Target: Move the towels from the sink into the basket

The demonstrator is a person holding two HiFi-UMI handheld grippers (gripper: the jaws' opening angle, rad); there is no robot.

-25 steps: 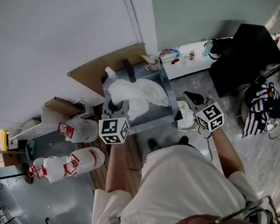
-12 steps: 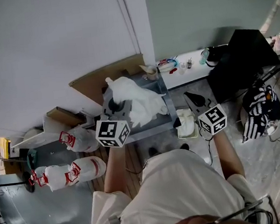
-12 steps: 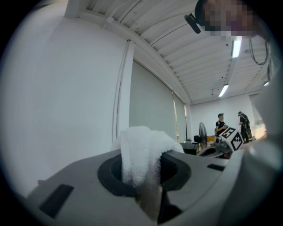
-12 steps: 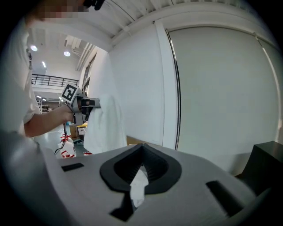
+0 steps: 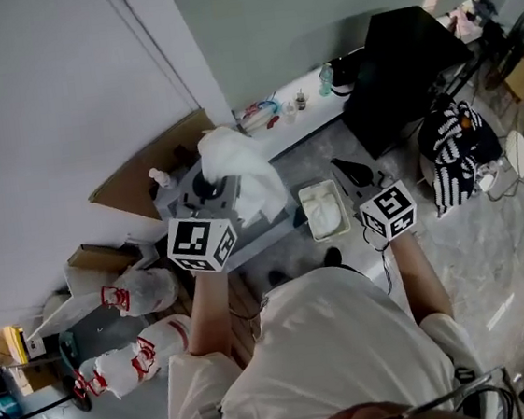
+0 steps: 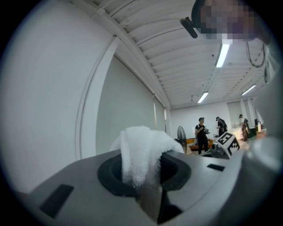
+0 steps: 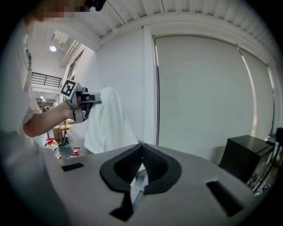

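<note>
A white towel (image 5: 244, 173) hangs from my left gripper (image 5: 216, 173), which is shut on it above the grey sink (image 5: 172, 205). In the left gripper view the towel (image 6: 139, 150) bunches up between the jaws of the left gripper (image 6: 143, 164). The white basket (image 5: 307, 216) stands on the floor right of the sink, with white cloth in it. My right gripper (image 5: 340, 167) hovers over the basket's right side. In its own view the right gripper (image 7: 141, 152) has its jaws together with nothing between them. That view also shows the left gripper (image 7: 88, 99) holding the hanging towel (image 7: 108, 121).
A black cabinet (image 5: 404, 56) stands at the back right, beside a white ledge with bottles (image 5: 297, 106). A striped cloth (image 5: 452, 140) lies further right. White bags with red ties (image 5: 135, 289) sit left of the sink. People (image 6: 202, 134) stand far off.
My left gripper has lifted the towel up out of the sink, so it now hangs free. The right gripper has risen a little. The head view has swung round.
</note>
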